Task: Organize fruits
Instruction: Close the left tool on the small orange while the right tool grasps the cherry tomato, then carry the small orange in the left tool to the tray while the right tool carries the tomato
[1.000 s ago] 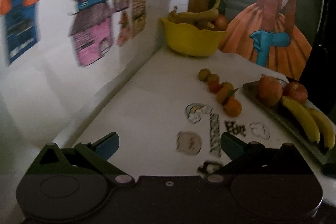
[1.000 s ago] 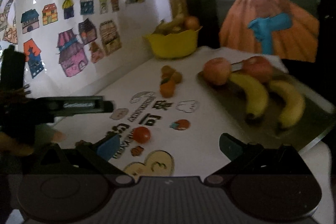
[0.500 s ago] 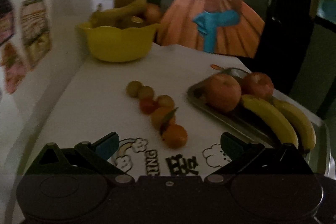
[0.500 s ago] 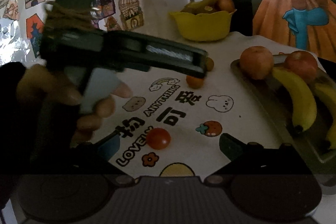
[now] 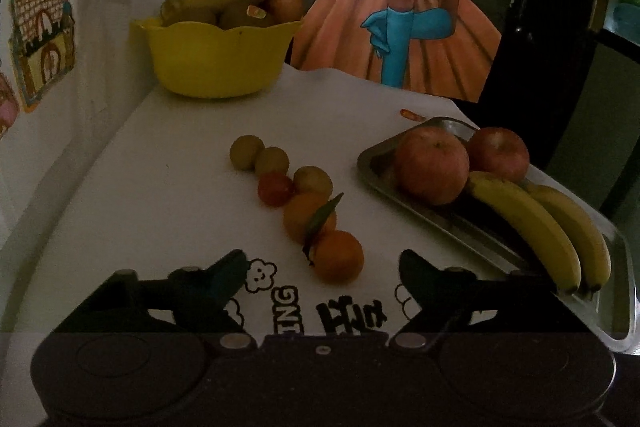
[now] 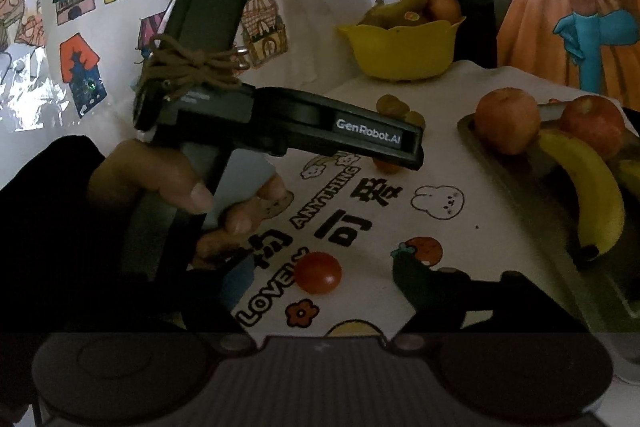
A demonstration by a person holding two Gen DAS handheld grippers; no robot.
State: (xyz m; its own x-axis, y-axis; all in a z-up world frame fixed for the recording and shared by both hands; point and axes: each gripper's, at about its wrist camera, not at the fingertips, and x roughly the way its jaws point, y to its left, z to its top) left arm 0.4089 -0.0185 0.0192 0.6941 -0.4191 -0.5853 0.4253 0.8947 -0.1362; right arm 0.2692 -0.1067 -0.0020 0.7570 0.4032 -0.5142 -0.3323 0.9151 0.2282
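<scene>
Both sets of jaws have just been narrowing, nothing gripped. Right gripper [image 6: 324, 279] brackets the cherry tomato [image 6: 318, 272]; left gripper [image 5: 322, 267] faces the near orange [image 5: 338, 256]. Risk: round fruit rolls off the pads, nudging the touching row. Beyond: tray [image 5: 460, 227], yellow bowl [image 5: 218, 61].

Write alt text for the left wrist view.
The open left claw hovers over a white printed tablecloth, its jaws just narrowed, with a small orange mandarin ahead at the near end of a line of small fruits. A metal tray holds apples and bananas; a yellow fruit bowl sits behind.
</scene>
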